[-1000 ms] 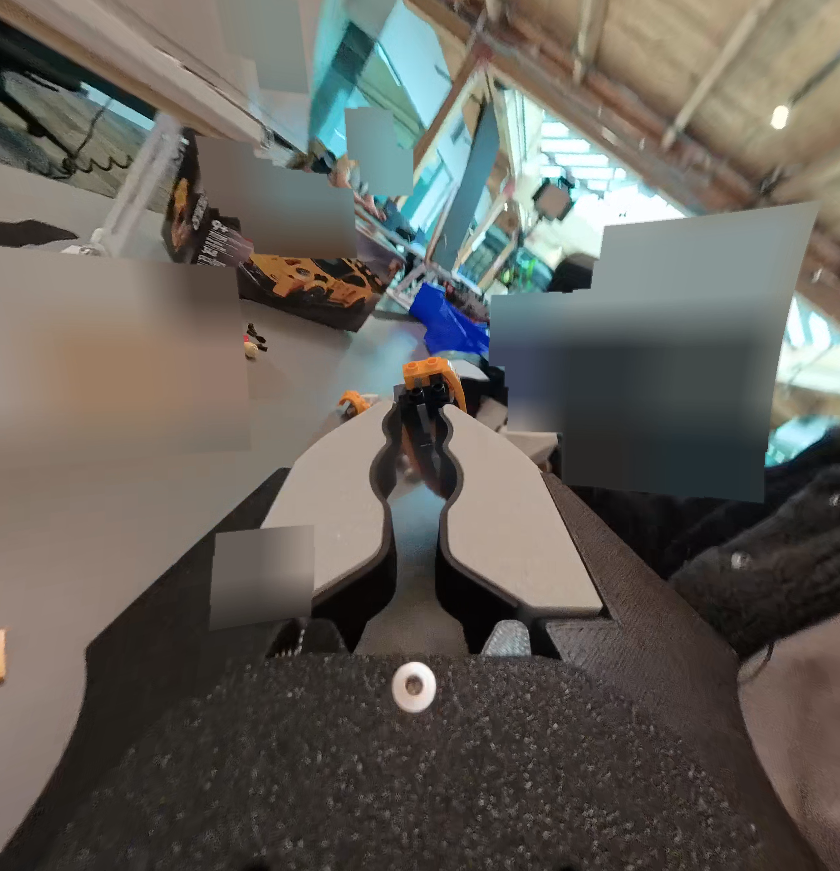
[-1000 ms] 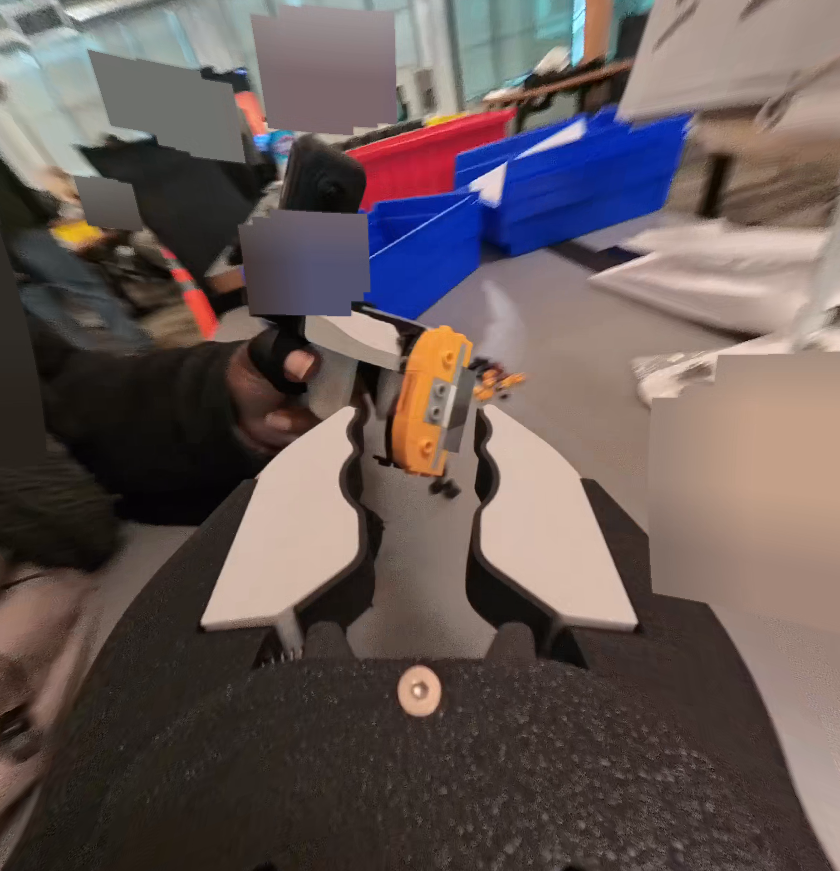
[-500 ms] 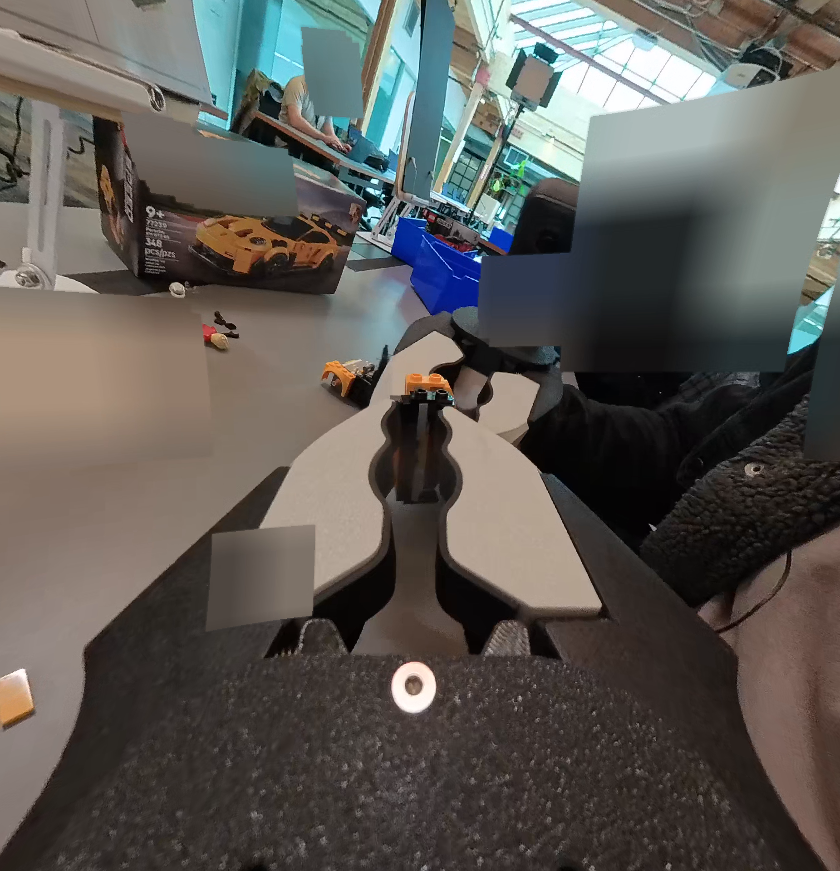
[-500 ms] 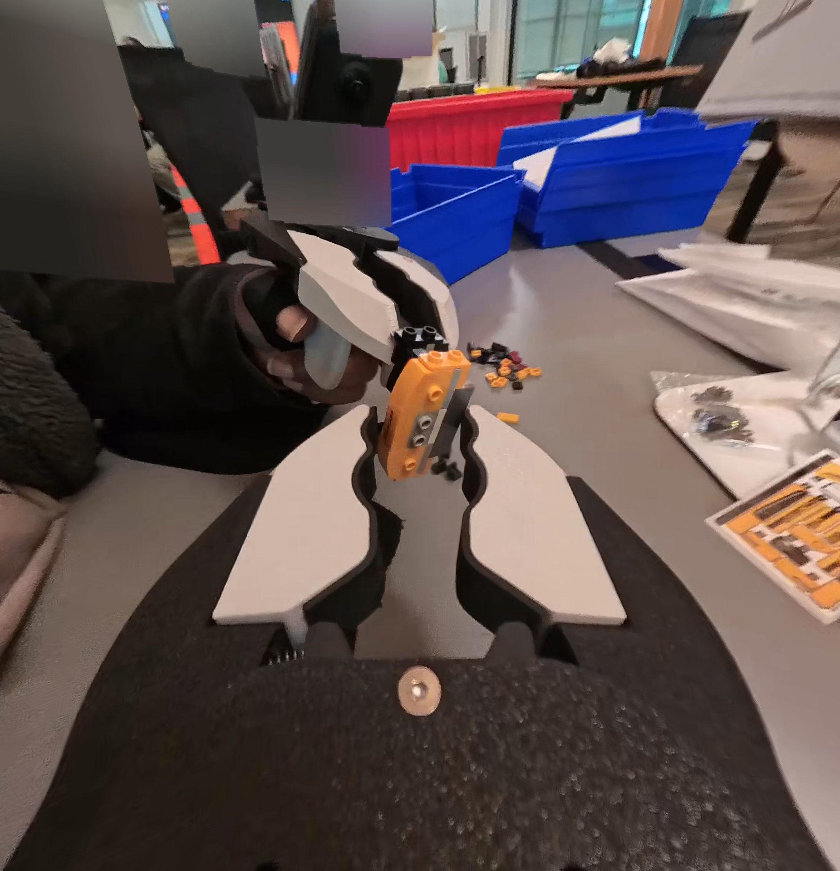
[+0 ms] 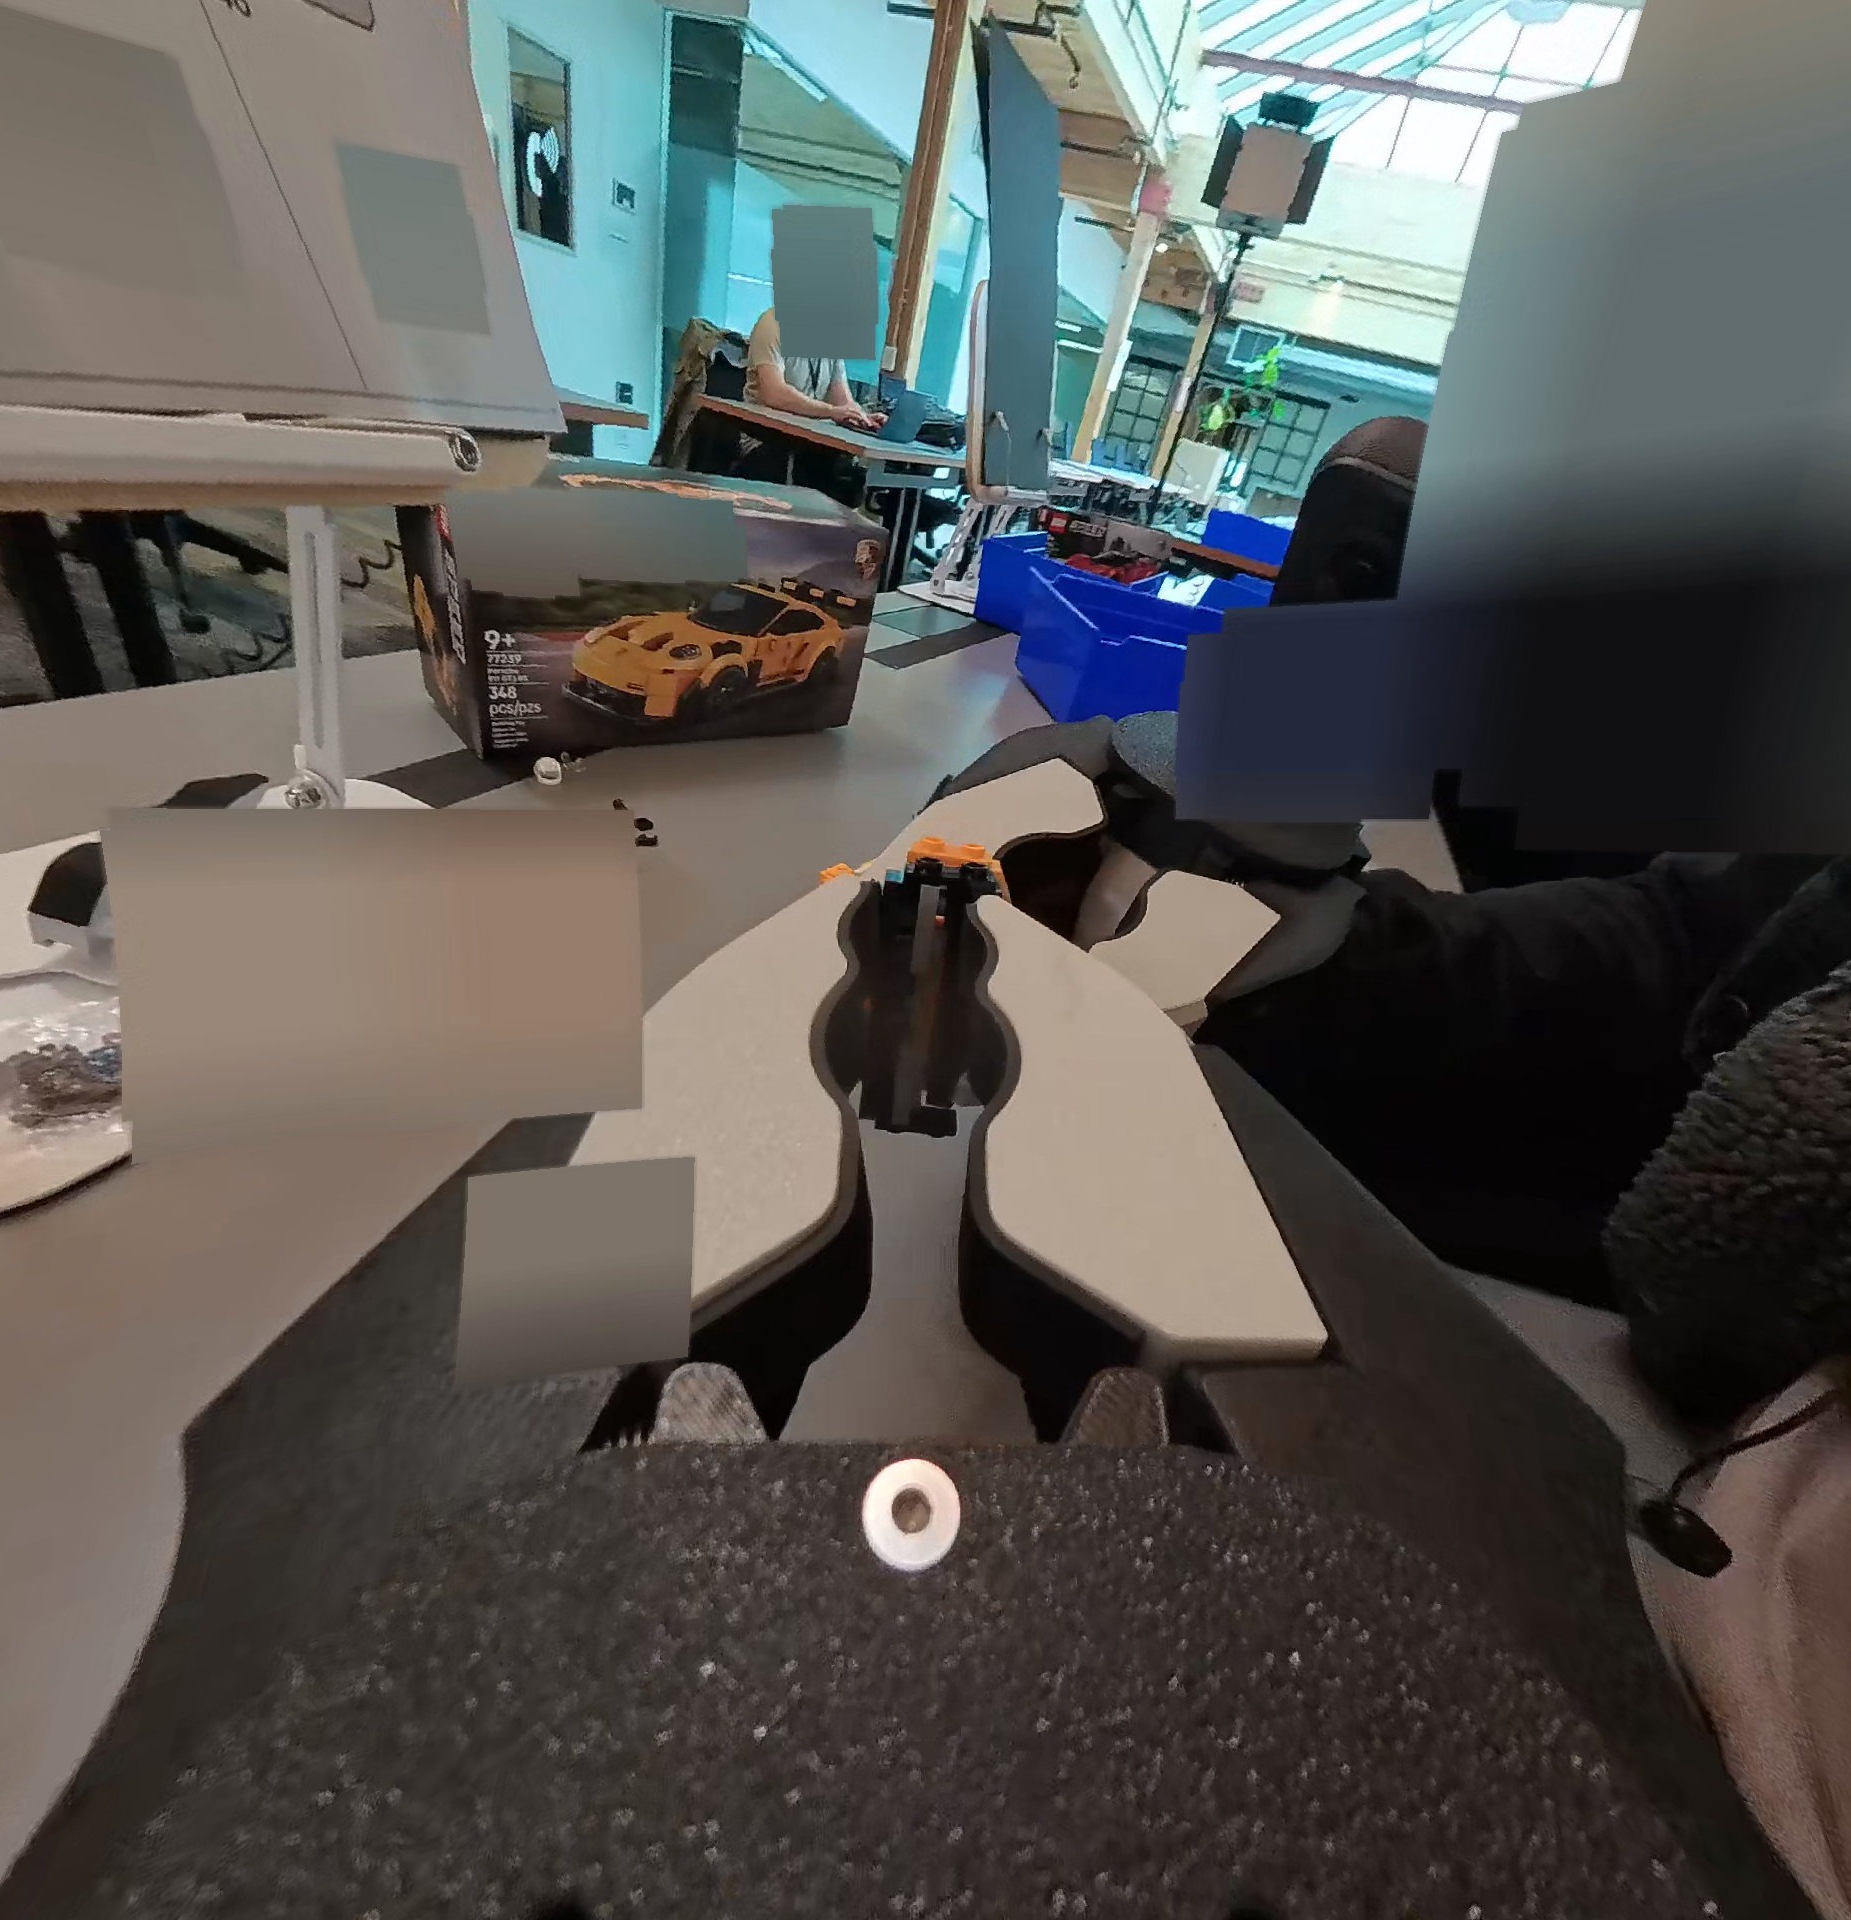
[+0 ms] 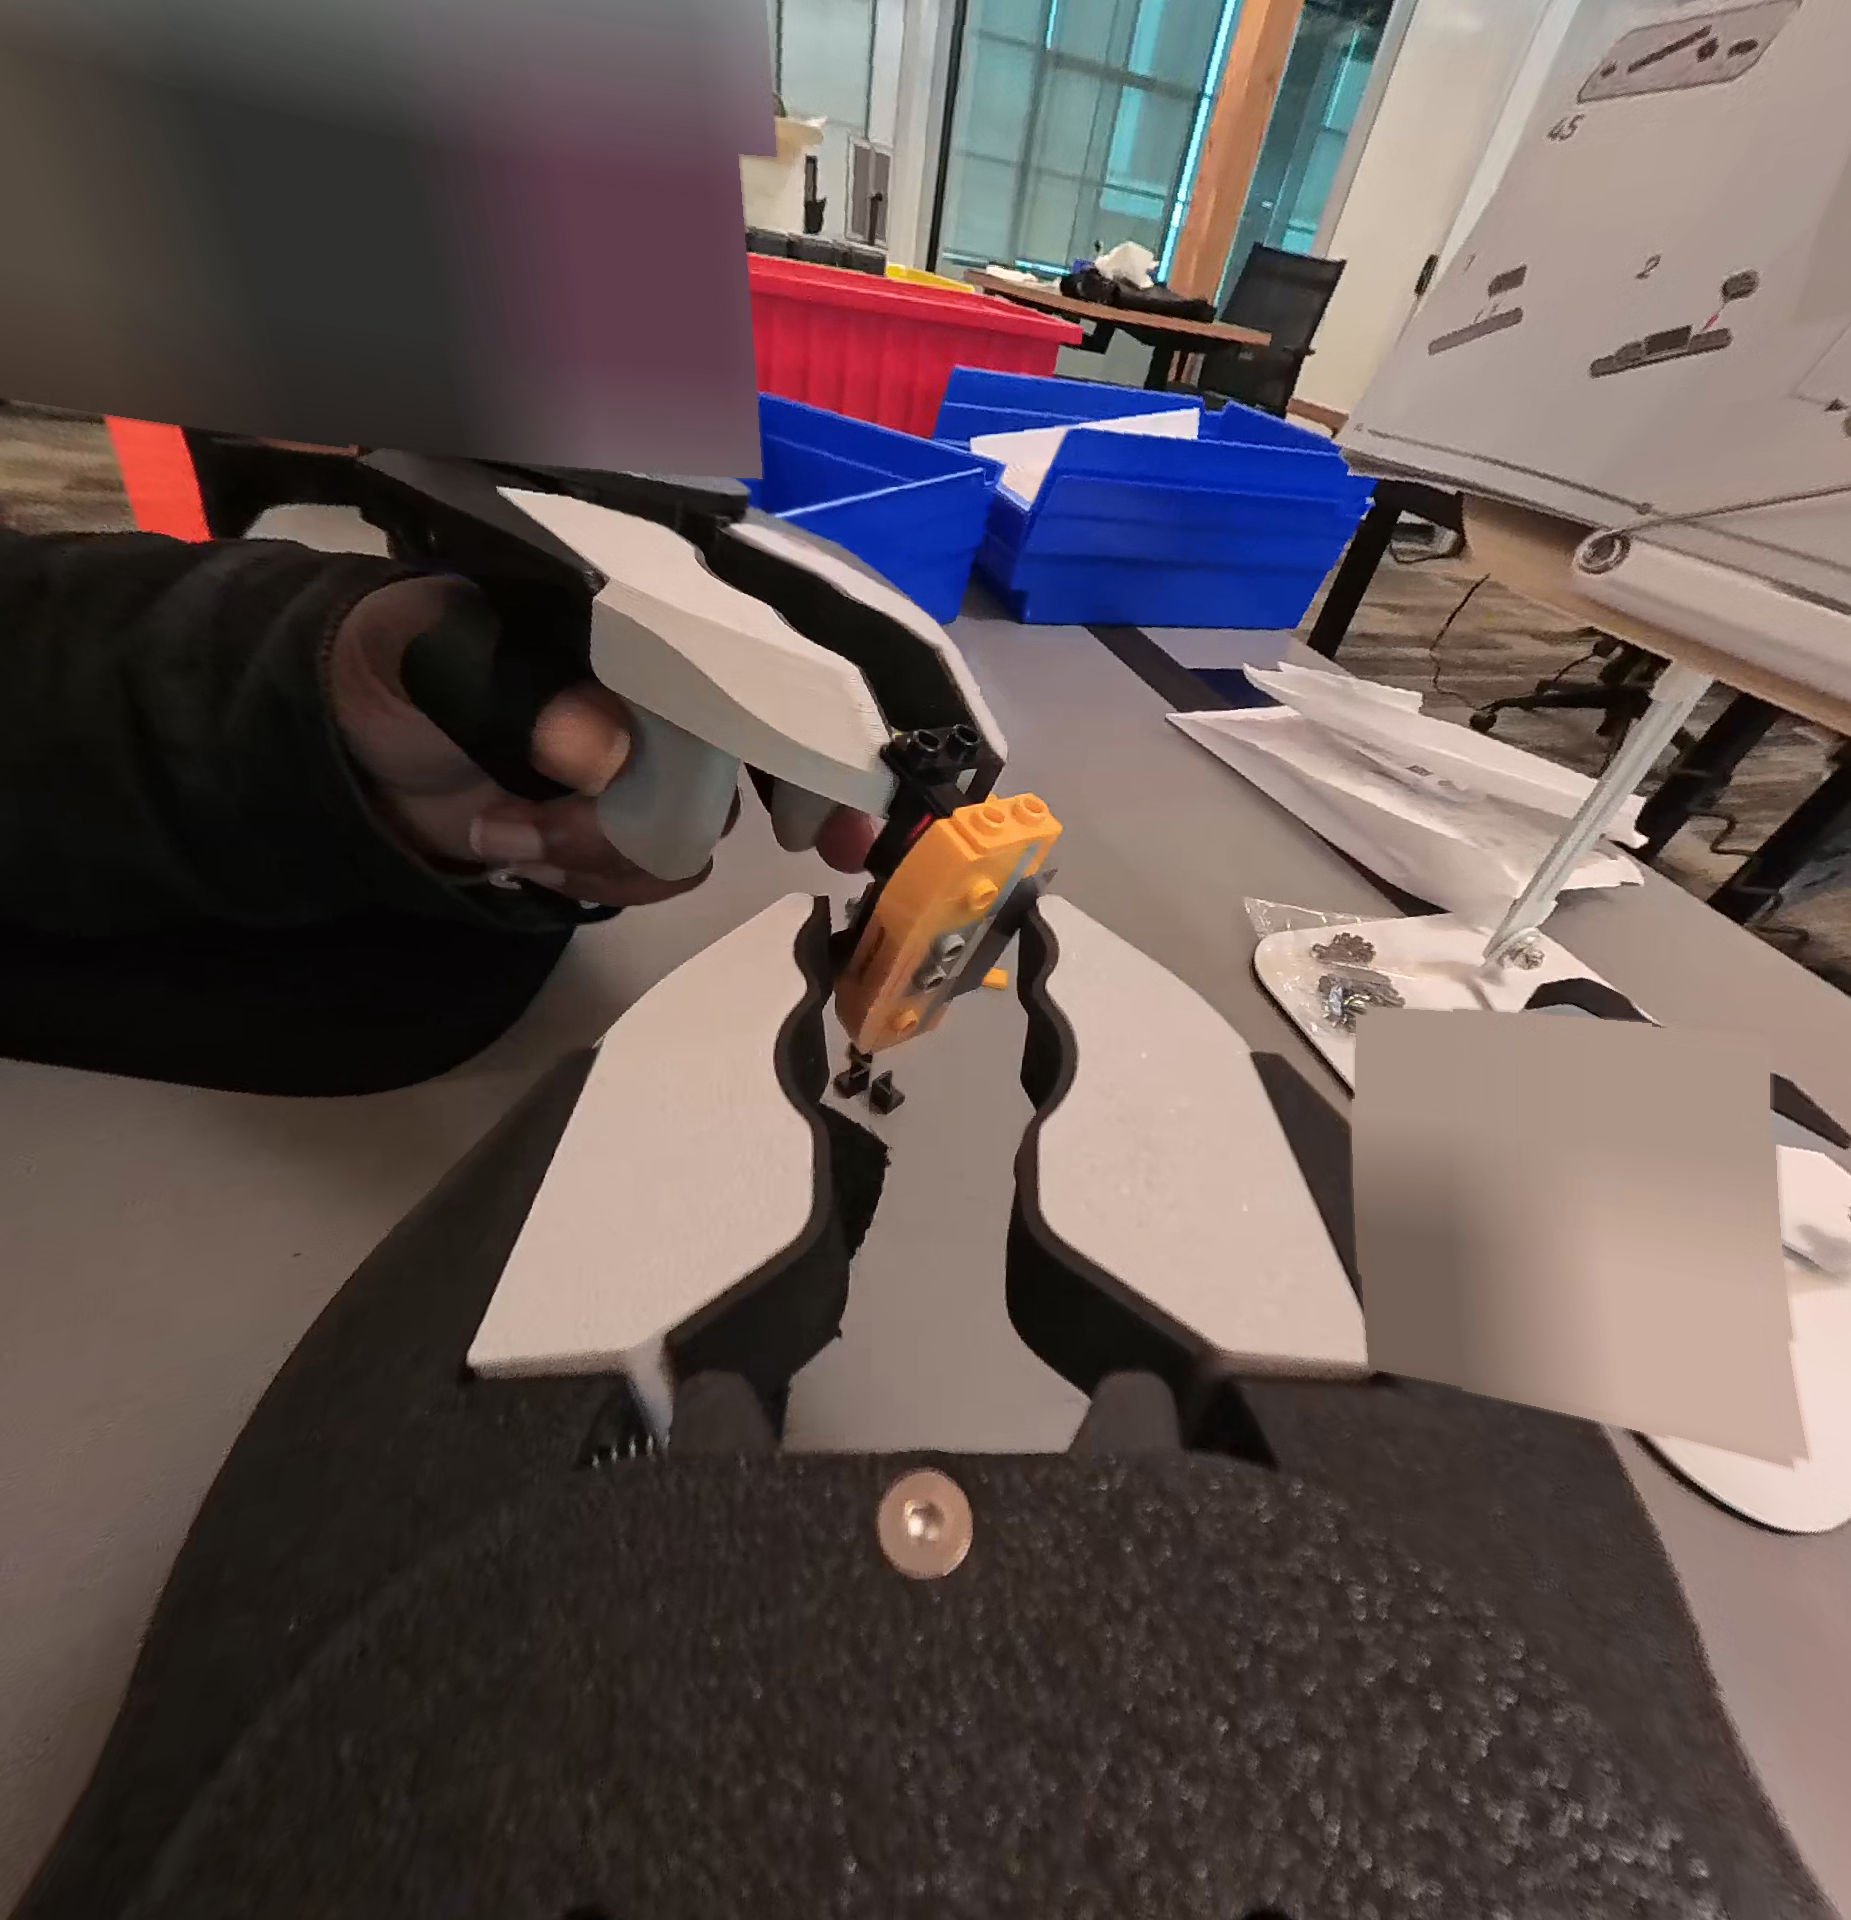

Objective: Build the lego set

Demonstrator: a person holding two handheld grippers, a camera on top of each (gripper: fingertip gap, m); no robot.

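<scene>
A: Where the left tongs (image 5: 916, 894) are concerned, state the condition.

B: Clamped on the black-and-orange lego assembly (image 5: 916, 997); the piece stands on edge between the two fingers, its orange studded end (image 5: 952, 854) projecting past the tips; the whole is held above the grey worktop (image 5: 225, 1299).

A: And the right tongs (image 6: 926, 920)?

B: Fingers apart; the orange plate (image 6: 942, 920) of the same assembly hangs tilted in the gap near the tips; contact with either finger cannot be confirmed; in the right wrist view the left tongs (image 6: 905, 774) enter from the left, gripped by a hand (image 6: 505, 769) in a black sleeve.

A: Loose parts?

B: Two small black pieces (image 6: 867, 1089) lie on the worktop just below the orange plate, between the right fingers.

A: Surroundings?

B: Set box (image 5: 651, 634) with a yellow car pictured on it, at the far side of the worktop; blue bins (image 6: 1087, 509) and a red bin (image 6: 879, 332) behind; instruction sheet on a stand (image 6: 1669, 249) at right; clear bag of small parts (image 6: 1336, 966) on the stand's white base.
</scene>
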